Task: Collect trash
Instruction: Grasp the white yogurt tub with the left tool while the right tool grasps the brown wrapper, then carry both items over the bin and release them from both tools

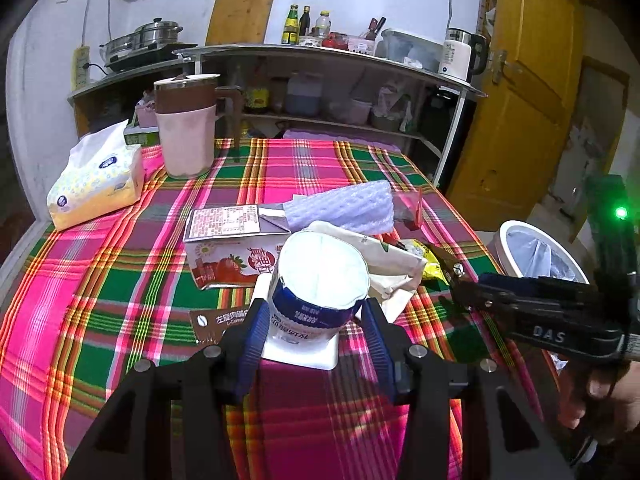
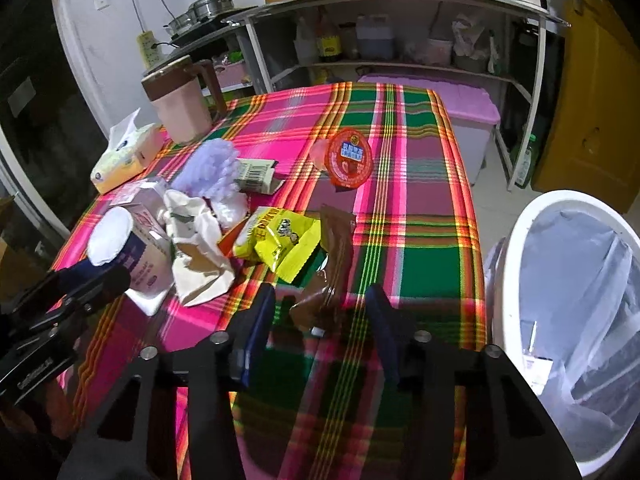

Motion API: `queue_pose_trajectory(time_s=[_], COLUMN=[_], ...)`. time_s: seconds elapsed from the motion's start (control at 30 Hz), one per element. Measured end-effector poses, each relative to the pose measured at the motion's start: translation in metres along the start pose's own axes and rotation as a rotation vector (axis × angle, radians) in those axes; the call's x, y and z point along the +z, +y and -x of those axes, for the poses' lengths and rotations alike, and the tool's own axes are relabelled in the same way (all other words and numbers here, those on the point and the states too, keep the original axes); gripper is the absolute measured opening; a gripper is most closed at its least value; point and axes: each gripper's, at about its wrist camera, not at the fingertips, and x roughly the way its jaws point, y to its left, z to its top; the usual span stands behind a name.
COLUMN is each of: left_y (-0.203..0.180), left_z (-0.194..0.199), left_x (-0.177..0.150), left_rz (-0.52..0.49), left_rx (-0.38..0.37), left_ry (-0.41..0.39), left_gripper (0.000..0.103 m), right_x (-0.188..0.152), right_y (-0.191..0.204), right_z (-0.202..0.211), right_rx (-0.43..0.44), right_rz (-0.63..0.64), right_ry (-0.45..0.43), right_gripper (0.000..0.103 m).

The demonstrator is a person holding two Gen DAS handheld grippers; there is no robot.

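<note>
Home kitchen, steamer pot [image 1: 158,32], sauce bottles [image 1: 298,24], kettle [image 1: 460,54]

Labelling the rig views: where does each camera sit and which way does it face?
Left wrist: on the left gripper, angled down across the table toward the shelves; its fingers flank a white-lidded cup; the right gripper and a hand show at right.
Right wrist: on the right gripper, angled down at a brown wrapper, bin at right; the left gripper shows at left.
Shared: plaid tablecloth, cup, bin, pink jug, tissue pack.
</note>
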Motion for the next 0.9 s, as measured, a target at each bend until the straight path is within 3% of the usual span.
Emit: queue_pose_trajectory(time_s=[0.17,0.9], left_y=[-0.001,-0.010], left_z=[0.002,-0.008], left_x=[0.000,0.007], left_rz=[0.002,0.002], left_rx=[-0.008,-0.001], left_ry=[-0.006,-0.008], left_gripper=[0.048,0.051], right_x=[-0.001,-0.013], right_y=[-0.002,-0.009], right_z=[-0.005,0.013], right_rx=[-0.008,0.010], right_rz=[-0.007,-0.026], right_ry=[0.011,-0.019], right_gripper=[0.028,0.026])
